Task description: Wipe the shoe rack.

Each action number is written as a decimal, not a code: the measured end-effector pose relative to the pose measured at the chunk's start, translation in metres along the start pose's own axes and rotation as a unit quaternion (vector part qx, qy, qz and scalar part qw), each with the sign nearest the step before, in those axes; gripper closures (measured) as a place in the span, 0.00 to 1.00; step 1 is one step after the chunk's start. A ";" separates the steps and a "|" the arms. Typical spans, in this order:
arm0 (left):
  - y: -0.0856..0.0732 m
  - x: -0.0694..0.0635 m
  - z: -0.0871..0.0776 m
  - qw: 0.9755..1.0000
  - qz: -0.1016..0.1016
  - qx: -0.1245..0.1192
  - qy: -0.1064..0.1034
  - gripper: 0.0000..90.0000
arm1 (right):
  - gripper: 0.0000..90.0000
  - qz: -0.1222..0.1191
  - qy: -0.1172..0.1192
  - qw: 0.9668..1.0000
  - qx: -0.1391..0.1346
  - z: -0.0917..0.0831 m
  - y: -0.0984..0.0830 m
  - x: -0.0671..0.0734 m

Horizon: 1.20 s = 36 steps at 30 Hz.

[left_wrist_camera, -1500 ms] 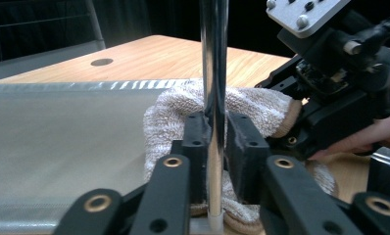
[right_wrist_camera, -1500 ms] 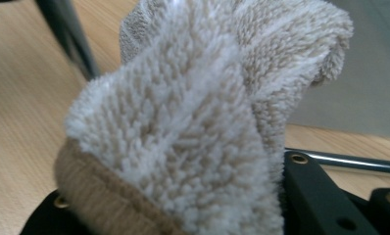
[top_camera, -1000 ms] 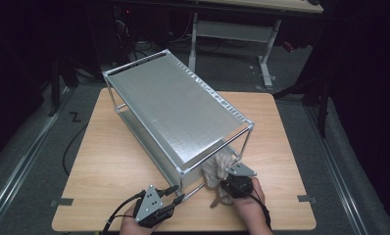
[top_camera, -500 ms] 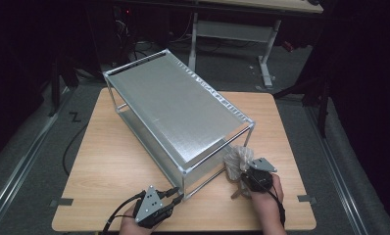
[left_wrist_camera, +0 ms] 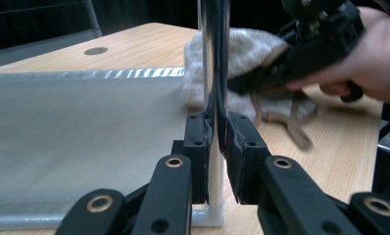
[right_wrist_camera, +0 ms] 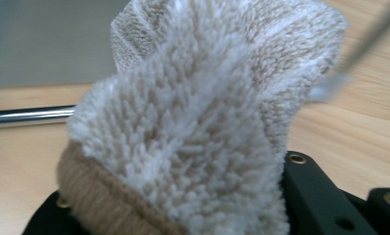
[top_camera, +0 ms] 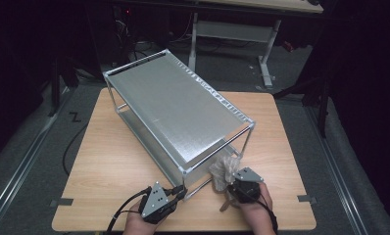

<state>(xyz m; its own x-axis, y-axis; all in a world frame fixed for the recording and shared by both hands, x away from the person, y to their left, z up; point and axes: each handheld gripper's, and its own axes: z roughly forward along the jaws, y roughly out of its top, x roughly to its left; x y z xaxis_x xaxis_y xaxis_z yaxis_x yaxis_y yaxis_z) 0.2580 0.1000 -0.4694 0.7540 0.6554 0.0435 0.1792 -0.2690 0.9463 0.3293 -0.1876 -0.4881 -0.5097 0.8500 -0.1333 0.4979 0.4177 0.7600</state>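
Fleecy cloth [right_wrist_camera: 198, 127] fills my right tongs [top_camera: 243, 190], clamped on its bunched end, just right of the rack [top_camera: 178, 117] corner. My left tongs [left_wrist_camera: 216, 147] have just closed on the chrome post [left_wrist_camera: 213, 73]; I judge a firm hold there steadies the rack while I wipe. Cloth is cream pile, tan-edged, with trailing strings.

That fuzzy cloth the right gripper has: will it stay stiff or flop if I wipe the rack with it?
Probably floppy: the cloth bunches and folds over the right gripper, and a loose strap dangles onto the table. Its deep pile suggests it is light and grippy, unlikely to slip. The strap might snag on the rack post.
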 end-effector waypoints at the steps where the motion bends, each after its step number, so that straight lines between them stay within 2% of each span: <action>1: 0.000 0.000 0.001 1.000 0.002 0.000 0.000 0.88 | 0.76 -0.005 0.010 1.000 -0.001 -0.001 0.001 0.007; 2: 0.001 -0.001 0.001 1.000 0.003 0.001 0.001 0.88 | 0.76 -0.006 0.018 1.000 -0.001 -0.002 0.001 0.014; 4: 0.001 0.000 0.004 1.000 0.003 0.001 -0.002 0.88 | 0.76 -0.040 0.048 0.998 -0.004 -0.005 0.002 0.039; 5: 0.001 0.000 0.004 1.000 0.003 0.001 -0.002 0.88 | 0.76 -0.040 0.048 0.998 -0.004 -0.005 0.002 0.039; 7: 0.002 0.001 0.006 1.000 0.003 0.001 -0.004 0.88 | 0.76 -0.058 0.068 0.996 -0.007 -0.007 0.003 0.055; 8: 0.002 0.001 0.007 1.000 0.002 0.000 -0.004 0.88 | 0.76 -0.066 0.087 0.994 -0.009 -0.009 0.003 0.064; 11: 0.003 0.002 0.008 1.000 0.003 0.000 -0.006 0.88 | 0.77 -0.085 0.094 0.992 -0.010 -0.012 0.002 0.075; 12: 0.003 0.002 0.009 1.000 0.001 -0.002 -0.007 0.88 | 0.77 -0.078 0.097 0.992 -0.012 -0.013 0.001 0.075; 14: 0.003 0.001 0.010 1.000 0.002 -0.002 -0.008 0.88 | 0.76 -0.061 0.097 0.993 -0.012 -0.014 0.000 0.070; 16: 0.004 0.001 0.011 1.000 0.003 -0.003 -0.011 0.88 | 0.77 -0.058 0.096 0.994 -0.013 -0.015 -0.001 0.066; 19: 0.004 0.001 0.013 1.000 0.007 -0.002 -0.011 0.88 | 0.77 -0.038 0.079 0.996 -0.023 -0.023 -0.001 0.054; 24: 0.004 0.001 0.013 1.000 0.007 -0.005 -0.012 0.78 | 0.76 0.003 0.046 0.997 -0.055 -0.039 -0.003 0.025; 25: 0.003 0.002 0.012 1.000 0.003 -0.008 -0.011 0.74 | 0.76 0.023 0.037 0.997 -0.069 -0.043 -0.005 0.014; 26: 0.003 0.002 0.012 1.000 0.003 -0.008 -0.011 0.72 | 0.76 0.023 0.037 0.997 -0.069 -0.043 -0.005 0.014; 29: 0.001 0.004 0.011 1.000 0.003 -0.009 -0.012 0.66 | 0.75 0.052 0.017 0.994 -0.094 -0.049 -0.009 -0.004; 32: 0.001 0.003 0.011 1.000 0.009 -0.010 -0.015 0.63 | 0.76 0.063 0.006 0.993 -0.101 -0.052 -0.011 -0.011; 34: 0.001 0.003 0.011 1.000 0.010 -0.011 -0.017 0.61 | 0.75 0.080 0.001 0.990 -0.114 -0.056 -0.013 -0.019; 36: 0.001 0.003 0.012 1.000 0.011 -0.011 -0.018 0.61 | 0.75 0.081 -0.001 0.990 -0.117 -0.057 -0.014 -0.020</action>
<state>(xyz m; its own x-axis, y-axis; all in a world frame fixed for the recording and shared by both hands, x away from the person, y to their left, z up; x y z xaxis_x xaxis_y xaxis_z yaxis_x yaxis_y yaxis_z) 0.2679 0.0931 -0.4721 0.7799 0.6238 0.0523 0.1488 -0.2659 0.9525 0.2927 -0.2287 -0.4596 -0.4337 0.9010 0.0015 0.3974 0.1898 0.8978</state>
